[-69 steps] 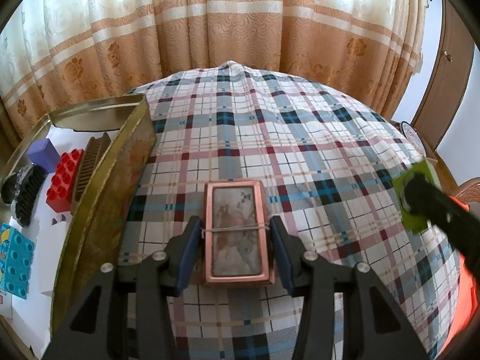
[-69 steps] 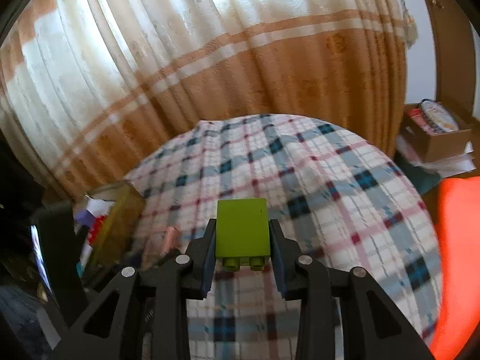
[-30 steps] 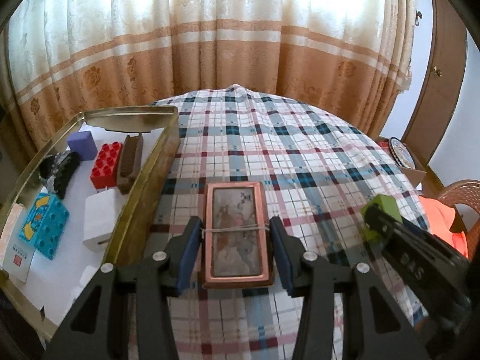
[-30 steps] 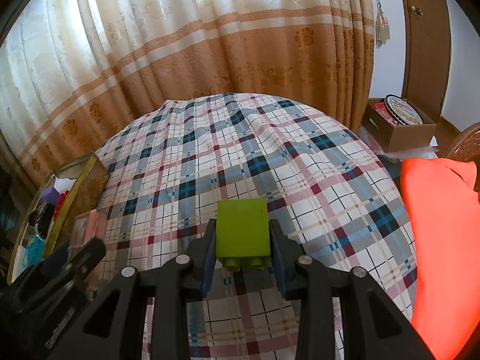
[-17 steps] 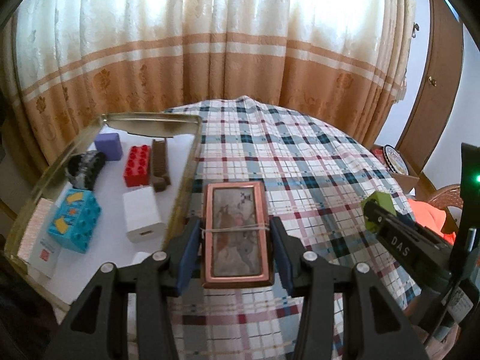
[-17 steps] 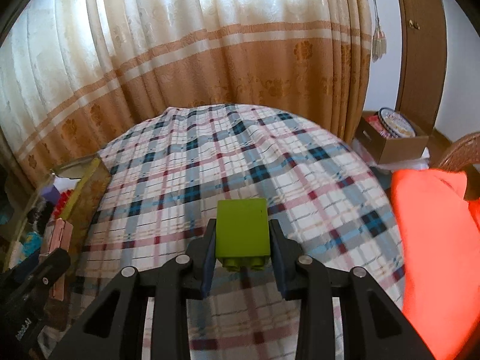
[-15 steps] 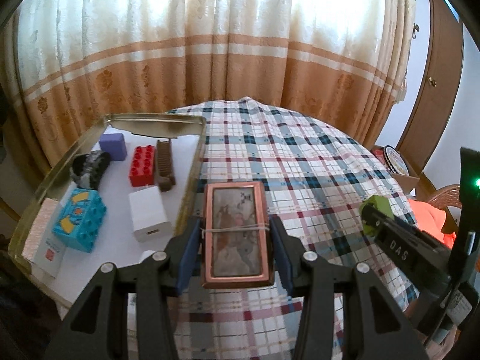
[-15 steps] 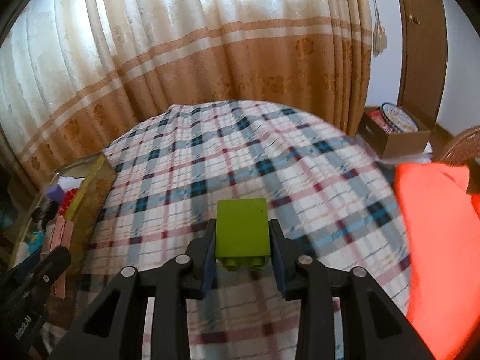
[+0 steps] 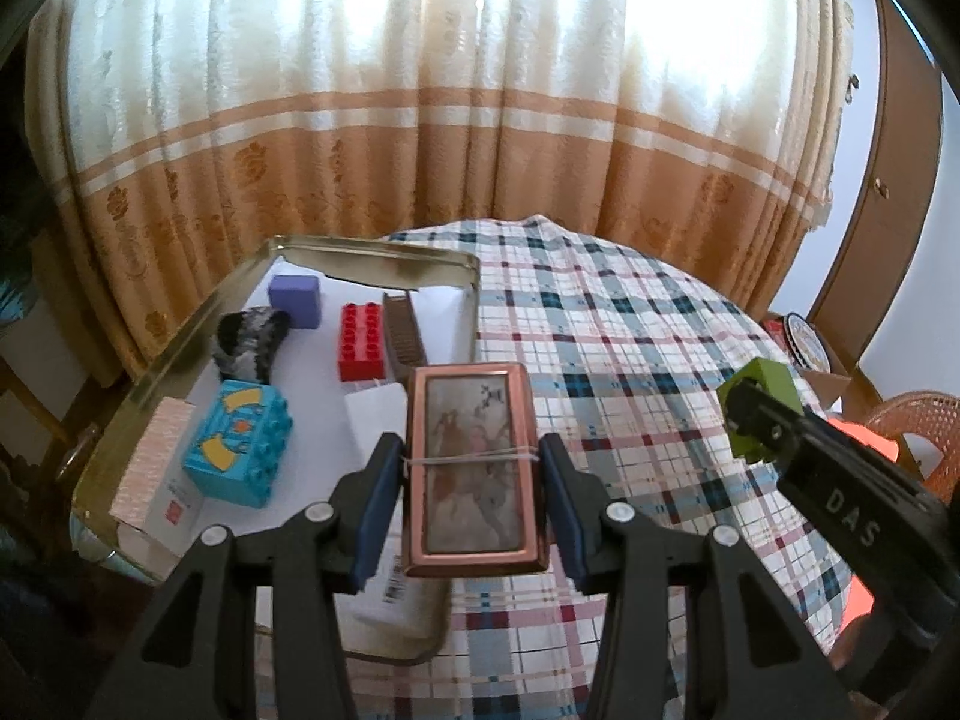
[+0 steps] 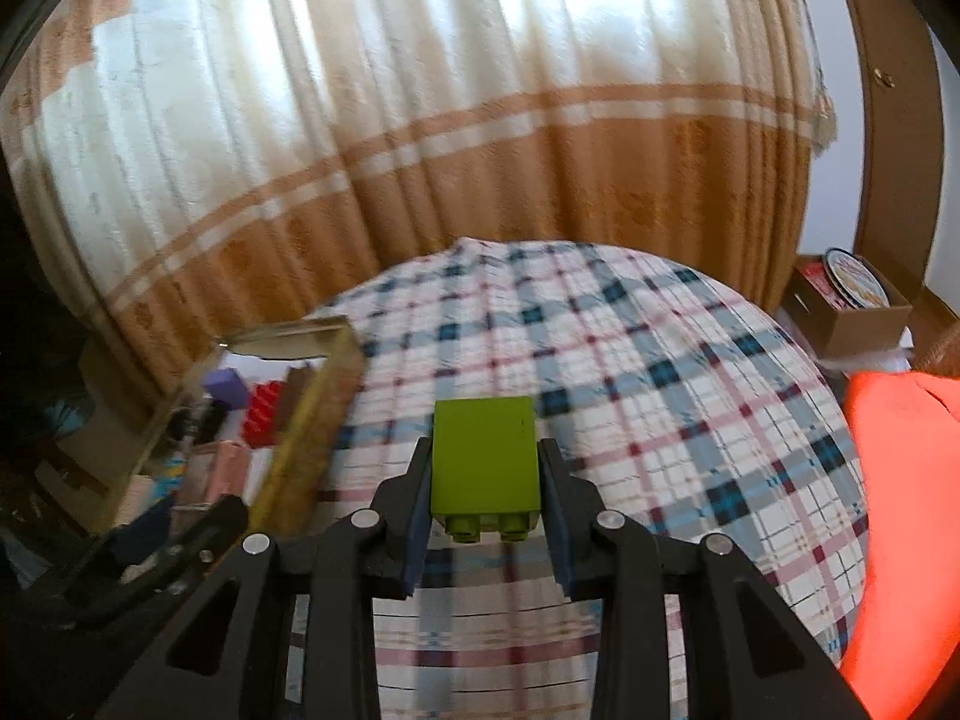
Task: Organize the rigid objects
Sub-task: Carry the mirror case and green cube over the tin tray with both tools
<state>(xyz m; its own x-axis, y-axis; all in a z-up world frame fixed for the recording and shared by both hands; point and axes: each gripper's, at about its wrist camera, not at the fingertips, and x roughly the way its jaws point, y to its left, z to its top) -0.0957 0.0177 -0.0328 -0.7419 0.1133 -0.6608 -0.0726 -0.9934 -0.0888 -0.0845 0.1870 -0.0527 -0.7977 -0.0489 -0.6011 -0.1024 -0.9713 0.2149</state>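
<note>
We are carrying both pieces to the gold tin tray (image 9: 150, 360): left gripper (image 9: 474, 489) clamped on the copper-framed box (image 9: 474, 468), just over the tray's right wall; right gripper (image 10: 485, 474) clamped on the green brick (image 10: 485, 456), tray ahead-left. Next, lower and release inside.

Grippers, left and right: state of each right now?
Left gripper: closed on the copper-framed box.
Right gripper: closed on the green block.
</note>
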